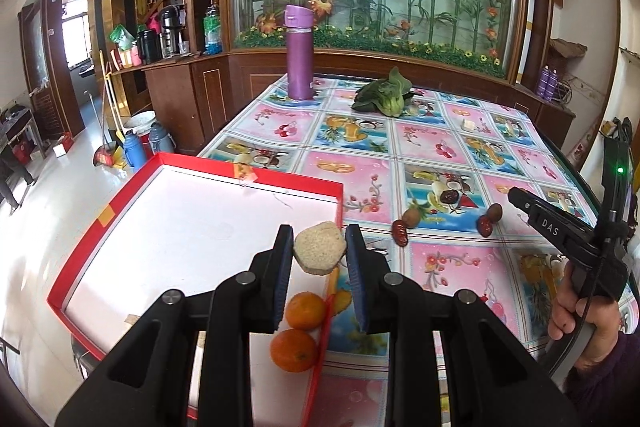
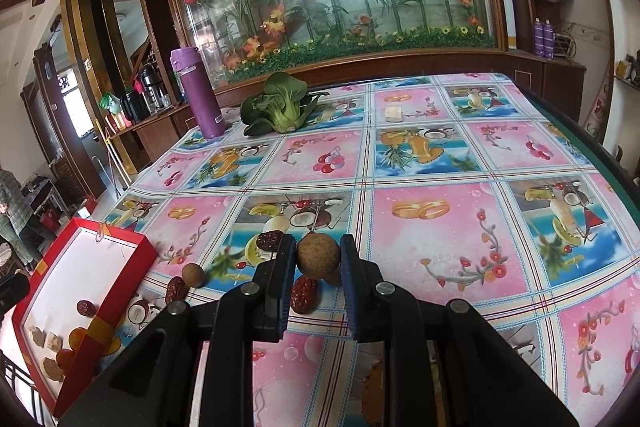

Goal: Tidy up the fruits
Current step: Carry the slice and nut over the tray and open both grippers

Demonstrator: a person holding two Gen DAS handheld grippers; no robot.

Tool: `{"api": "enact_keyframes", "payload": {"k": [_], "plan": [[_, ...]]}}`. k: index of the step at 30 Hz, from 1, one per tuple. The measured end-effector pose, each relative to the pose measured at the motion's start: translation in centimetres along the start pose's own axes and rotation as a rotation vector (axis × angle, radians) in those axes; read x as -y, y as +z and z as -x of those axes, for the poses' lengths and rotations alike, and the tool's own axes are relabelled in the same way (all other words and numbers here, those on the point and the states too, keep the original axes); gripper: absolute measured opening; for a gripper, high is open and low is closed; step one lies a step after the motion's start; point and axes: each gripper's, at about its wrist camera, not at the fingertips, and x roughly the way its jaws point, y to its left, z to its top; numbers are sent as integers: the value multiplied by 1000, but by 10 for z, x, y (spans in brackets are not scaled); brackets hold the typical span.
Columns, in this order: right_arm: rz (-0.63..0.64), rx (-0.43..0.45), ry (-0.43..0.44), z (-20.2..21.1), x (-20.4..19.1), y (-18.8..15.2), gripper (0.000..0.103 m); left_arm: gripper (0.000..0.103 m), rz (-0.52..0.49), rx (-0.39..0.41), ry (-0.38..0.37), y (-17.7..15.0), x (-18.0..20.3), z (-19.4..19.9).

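Observation:
My left gripper (image 1: 319, 239) is shut on a beige hexagonal pastry (image 1: 319, 250), held over the right side of a red tray (image 1: 88, 243) with a white floor. Two oranges (image 1: 304, 311) lie in the tray just below it. In the right wrist view the tray (image 2: 116, 291) also holds a red date (image 2: 85, 307) and several pastries (image 2: 44, 337). My right gripper (image 2: 318, 243) is shut on a brown longan (image 2: 318, 257) just above the tablecloth, with a red date (image 2: 303, 294) under it. Another longan (image 2: 193, 274) and date (image 2: 176, 289) lie to the left, between it and the tray.
A purple bottle (image 1: 299, 55) and a bok choy (image 1: 384, 95) stand at the table's far end, with a small white block (image 2: 394, 113) nearby. The table's right edge (image 2: 592, 143) drops off. A hand (image 1: 580, 319) holds the right gripper (image 1: 516, 193) to the right of the tray.

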Motion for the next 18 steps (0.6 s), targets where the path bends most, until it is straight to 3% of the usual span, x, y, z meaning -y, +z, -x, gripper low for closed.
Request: {"api": "enact_keyframes", "payload": {"k": [12, 18], "plan": [[-11, 26, -53, 5, 0, -1, 21, 28, 57, 9, 19, -7, -39, 10], [18, 52, 6, 21, -33, -7, 21, 28, 78, 13, 33, -9, -55, 13]]}}
